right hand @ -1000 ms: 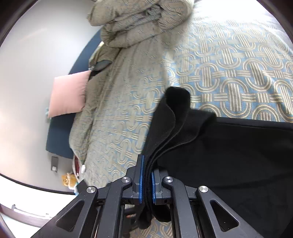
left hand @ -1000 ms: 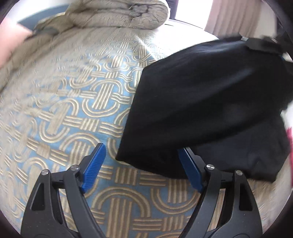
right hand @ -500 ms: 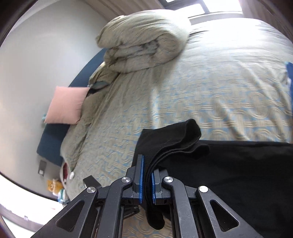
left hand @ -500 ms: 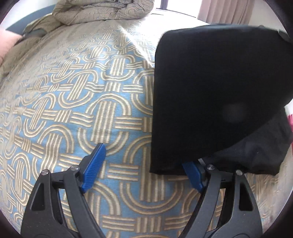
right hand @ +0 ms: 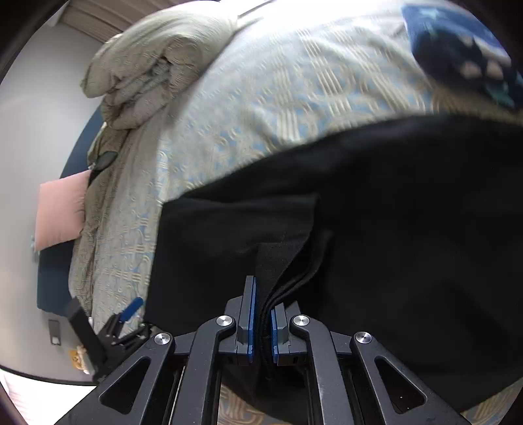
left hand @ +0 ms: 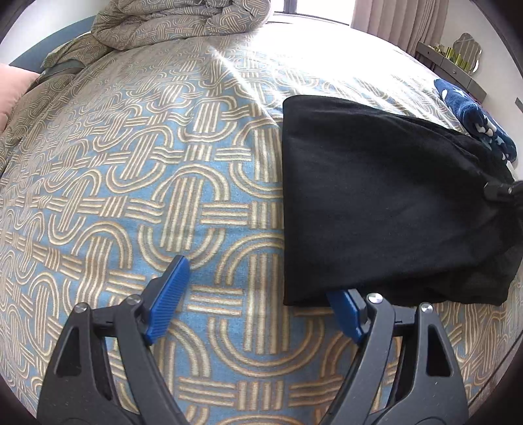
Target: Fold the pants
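The black pants (left hand: 376,202) lie folded in layers on the right of the patterned bedspread (left hand: 137,170). My left gripper (left hand: 258,300) is open just before their near left corner. Its left pad (left hand: 170,294) hangs over bare bedspread, and the corner's cloth hides the tip of its right pad (left hand: 346,314). My right gripper (right hand: 261,314) is shut on several stacked edges of the pants (right hand: 392,229), which spread away from it over the bed. In the right wrist view the left gripper (right hand: 127,314) shows at the lower left.
A rolled duvet (left hand: 183,23) lies at the head of the bed beside a pink pillow (right hand: 62,209). A navy cloth with white stars (left hand: 474,121) sits beyond the pants at the bed's far right edge. Curtains and a dresser (left hand: 457,65) stand behind.
The right gripper has swung across and down with the pants' edge, so the raised black layer now lies lower over the rest. The left gripper has shifted a little and stays open.
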### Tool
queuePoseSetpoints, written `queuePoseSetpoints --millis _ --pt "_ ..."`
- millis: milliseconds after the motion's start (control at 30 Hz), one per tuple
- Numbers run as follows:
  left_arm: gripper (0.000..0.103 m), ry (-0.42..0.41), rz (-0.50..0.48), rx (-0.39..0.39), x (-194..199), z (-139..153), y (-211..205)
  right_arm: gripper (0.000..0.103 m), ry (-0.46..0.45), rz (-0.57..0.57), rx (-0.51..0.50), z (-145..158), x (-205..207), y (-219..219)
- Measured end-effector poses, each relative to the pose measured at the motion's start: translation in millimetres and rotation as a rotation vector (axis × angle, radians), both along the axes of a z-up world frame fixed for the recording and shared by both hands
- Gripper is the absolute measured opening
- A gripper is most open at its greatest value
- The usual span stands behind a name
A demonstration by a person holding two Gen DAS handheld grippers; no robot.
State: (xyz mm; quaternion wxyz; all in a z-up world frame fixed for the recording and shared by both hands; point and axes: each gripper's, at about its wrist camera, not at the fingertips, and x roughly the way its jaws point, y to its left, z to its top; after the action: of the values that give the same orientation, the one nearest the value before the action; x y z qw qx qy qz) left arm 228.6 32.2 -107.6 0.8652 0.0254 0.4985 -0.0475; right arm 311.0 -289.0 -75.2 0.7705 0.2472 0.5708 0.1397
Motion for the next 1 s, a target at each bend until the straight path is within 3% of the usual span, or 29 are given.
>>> queuePoseSetpoints --millis 100,167,333,533,567,600,633,700,800,867,933,1000 --pt "0.082 0.004 0.003 -0.005 -1 -1 1 0.014 0.054 0.010 0.054 -15 0 -3" --pt "0.082 0.005 0.003 -0.006 -1 -1 1 0.030 0.086 0.016 0.114 -25 0 -7" --pt "0.082 0.010 -0.002 -0.007 0 -1 2 0.049 0.082 0.013 0.293 -36 14 -25" --pt "0.082 0.009 0.002 -0.011 2 -2 3 0.050 0.086 -0.032 0.405 -49 38 -32" --pt "0.082 0.009 0.000 -0.010 2 -2 2 0.045 0.086 -0.043 0.419 -50 41 -32" --pt "0.082 0.009 -0.002 -0.010 3 -2 2 0.037 0.080 -0.058 0.396 -50 42 -32" --pt "0.082 0.011 -0.004 -0.009 3 -2 3 0.007 0.056 -0.067 0.327 -44 44 -30" --pt "0.082 0.010 -0.009 -0.004 3 -2 3 0.006 -0.031 -0.062 0.202 -25 37 -23" --pt "0.082 0.010 -0.012 -0.001 3 -3 4 0.006 -0.315 0.041 -0.074 32 7 10" --pt "0.082 0.008 -0.009 -0.001 3 -3 4 0.006 -0.413 0.101 -0.154 47 -4 25" --pt "0.082 0.008 -0.007 -0.002 4 -3 4 0.008 -0.351 0.110 -0.181 37 8 24" --pt "0.082 0.008 -0.005 0.000 4 -3 4 0.017 -0.170 0.049 -0.162 4 30 4"
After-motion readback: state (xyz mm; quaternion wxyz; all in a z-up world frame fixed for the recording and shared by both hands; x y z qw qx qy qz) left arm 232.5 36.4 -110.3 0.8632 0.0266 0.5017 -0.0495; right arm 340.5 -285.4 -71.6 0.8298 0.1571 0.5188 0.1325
